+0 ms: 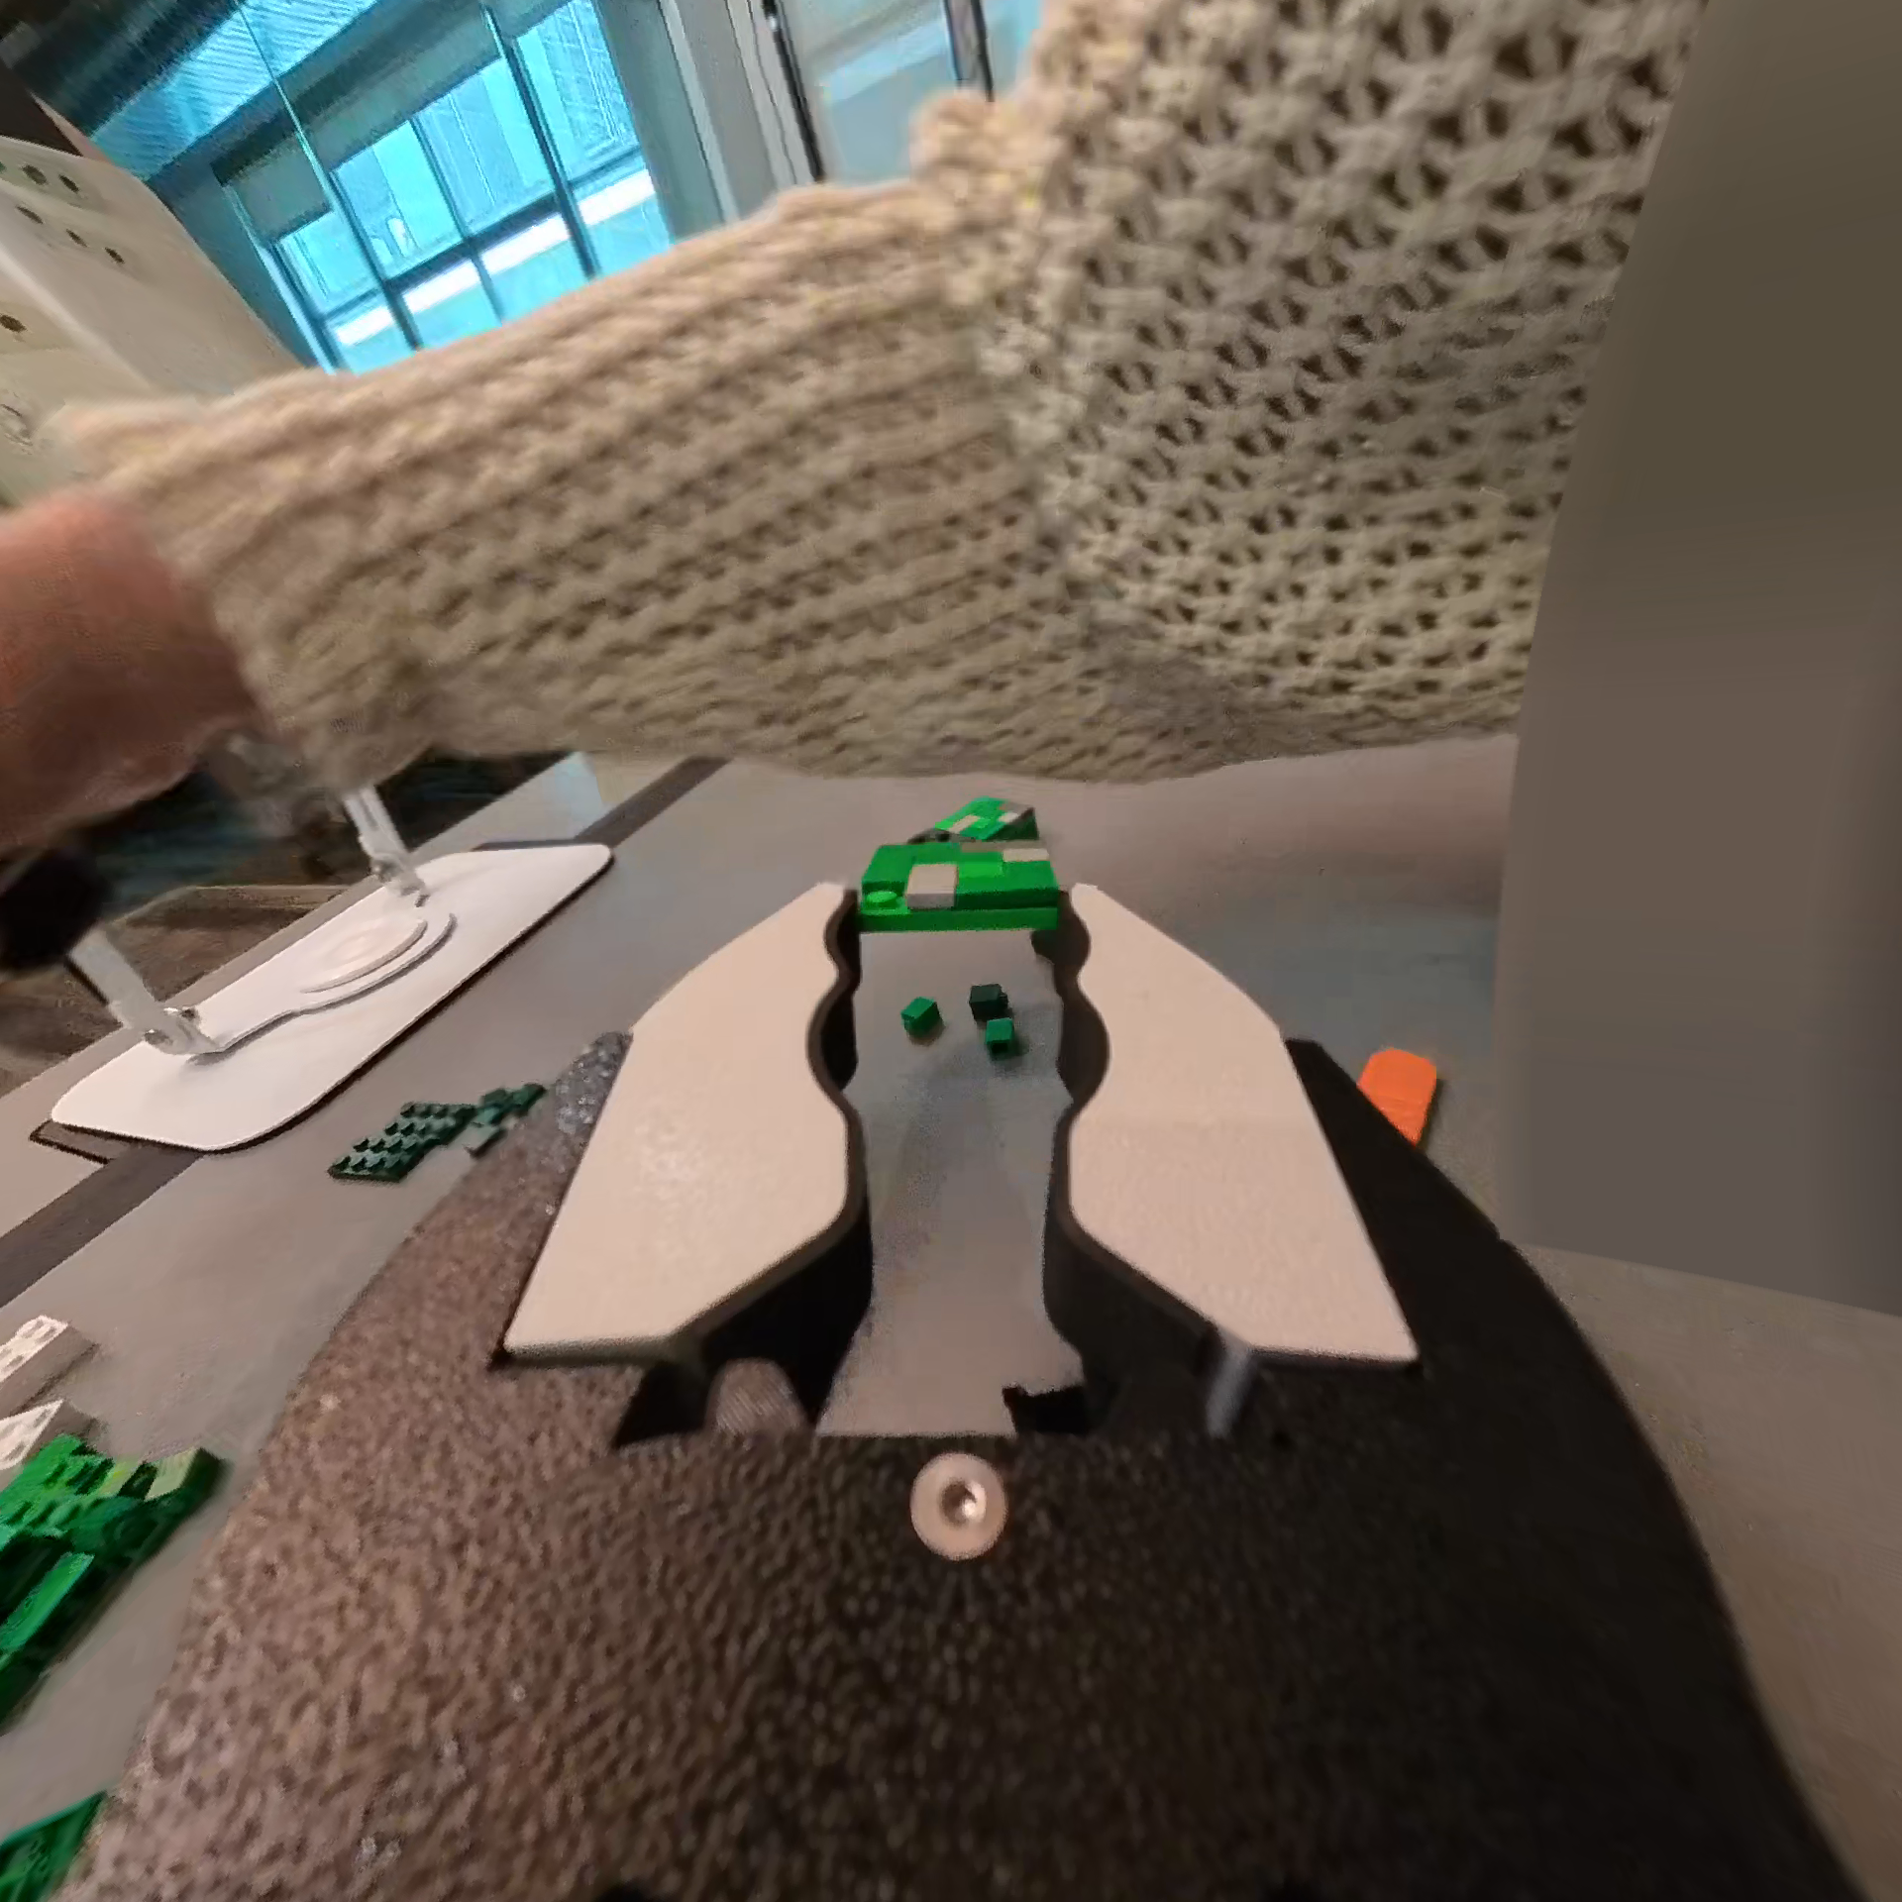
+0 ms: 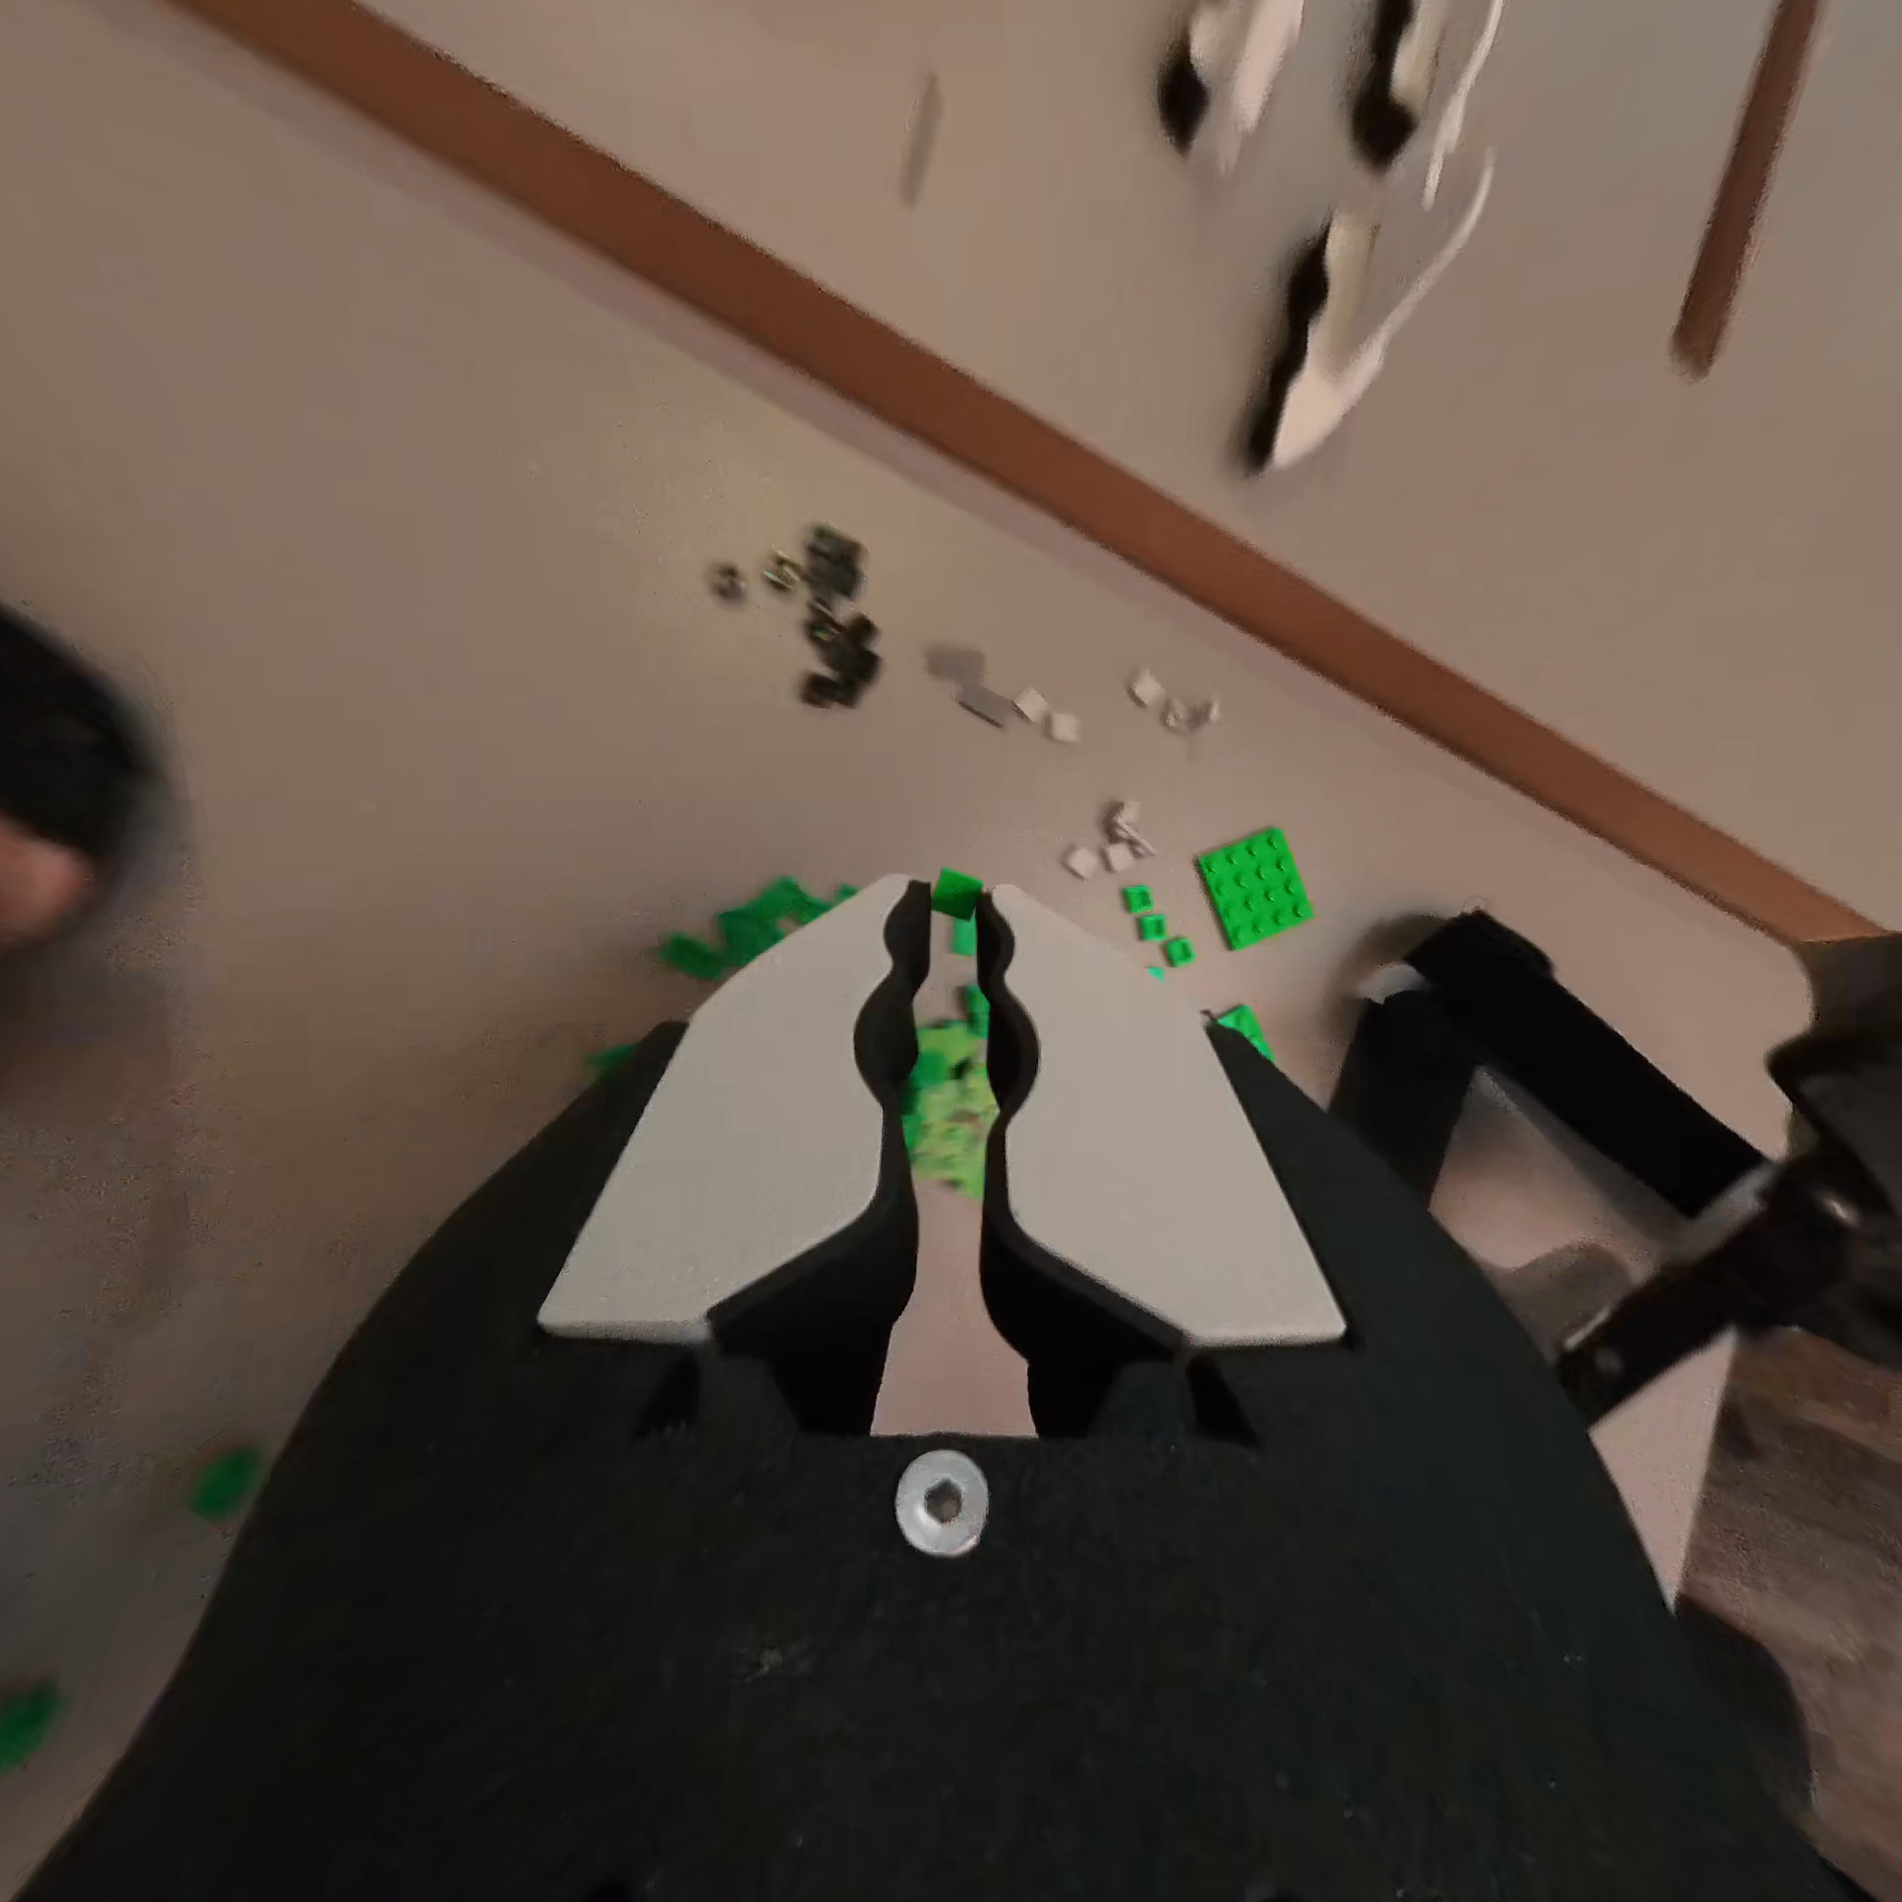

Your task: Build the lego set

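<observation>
In the left wrist view my left gripper (image 1: 957,911) is shut on a flat green lego build (image 1: 962,885) with grey and light green tiles on top. The build spans the gap between both fingertips, above the grey table (image 1: 1287,906). Three small green bricks (image 1: 973,1014) lie on the table below it. In the right wrist view my right gripper (image 2: 953,904) is shut on a small bright green piece (image 2: 955,891), pinched at the very tips above a pile of green pieces (image 2: 947,1112).
A person's knitted sleeve (image 1: 823,494) crosses above the left gripper. A white pad with a clear stand (image 1: 340,988), dark green plates (image 1: 432,1127) and green pieces (image 1: 82,1523) lie at left. A green square plate (image 2: 1254,887), grey pieces (image 2: 1029,700), black pieces (image 2: 839,628) and a black stand (image 2: 1544,1081) are nearby. From my right tips it is roughly 15 centimetres to the green square plate (image 2: 1254,887); from my left, 35 centimetres.
</observation>
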### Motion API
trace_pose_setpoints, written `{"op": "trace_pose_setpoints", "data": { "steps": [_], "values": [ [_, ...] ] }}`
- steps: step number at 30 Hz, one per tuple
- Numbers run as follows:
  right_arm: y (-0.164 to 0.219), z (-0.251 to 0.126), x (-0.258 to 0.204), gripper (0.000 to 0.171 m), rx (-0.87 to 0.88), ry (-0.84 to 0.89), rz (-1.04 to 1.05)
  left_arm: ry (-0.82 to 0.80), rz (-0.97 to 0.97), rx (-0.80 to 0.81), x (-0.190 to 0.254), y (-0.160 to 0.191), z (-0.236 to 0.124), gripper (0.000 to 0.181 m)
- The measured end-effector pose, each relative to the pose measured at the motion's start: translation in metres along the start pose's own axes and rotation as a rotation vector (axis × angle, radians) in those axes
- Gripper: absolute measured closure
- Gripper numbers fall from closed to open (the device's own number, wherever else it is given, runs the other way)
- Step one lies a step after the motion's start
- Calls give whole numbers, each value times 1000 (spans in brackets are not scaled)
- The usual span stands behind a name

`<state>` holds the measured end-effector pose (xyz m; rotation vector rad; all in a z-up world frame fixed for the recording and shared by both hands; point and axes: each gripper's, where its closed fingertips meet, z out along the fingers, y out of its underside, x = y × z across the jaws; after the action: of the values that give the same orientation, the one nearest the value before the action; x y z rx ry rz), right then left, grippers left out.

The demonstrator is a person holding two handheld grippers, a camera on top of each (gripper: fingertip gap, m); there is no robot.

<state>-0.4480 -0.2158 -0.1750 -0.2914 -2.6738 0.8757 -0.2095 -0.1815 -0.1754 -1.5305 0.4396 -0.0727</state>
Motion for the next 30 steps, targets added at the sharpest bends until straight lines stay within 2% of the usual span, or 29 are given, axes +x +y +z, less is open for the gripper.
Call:
{"op": "trace_pose_setpoints", "data": {
  "steps": [3, 6, 10, 14, 19, 23, 30],
  "values": [
    [-8, -55, -49, 163, 86, 121, 1, 42, -15, -22, 5, 2, 1, 146],
    [1, -104, -104, 163, 158, 236, 74, 102, -49, -37, 12, 4, 1, 146],
    [26, -136, -176, 163, 208, 329, 215, 198, -127, -60, 20, 5, 2, 146],
    [36, -126, -226, 163, 276, 310, 330, 264, -175, -66, 27, 5, 0, 146],
    [32, -112, -241, 163, 369, 291, 386, 321, -131, -147, 40, 14, 2, 146],
    [38, -100, -244, 163, 307, 249, 403, 336, -53, -220, 49, 24, 5, 146],
    [50, -87, -248, 163, 225, 235, 391, 352, -55, -225, 52, 25, 5, 146]
  ]
}}
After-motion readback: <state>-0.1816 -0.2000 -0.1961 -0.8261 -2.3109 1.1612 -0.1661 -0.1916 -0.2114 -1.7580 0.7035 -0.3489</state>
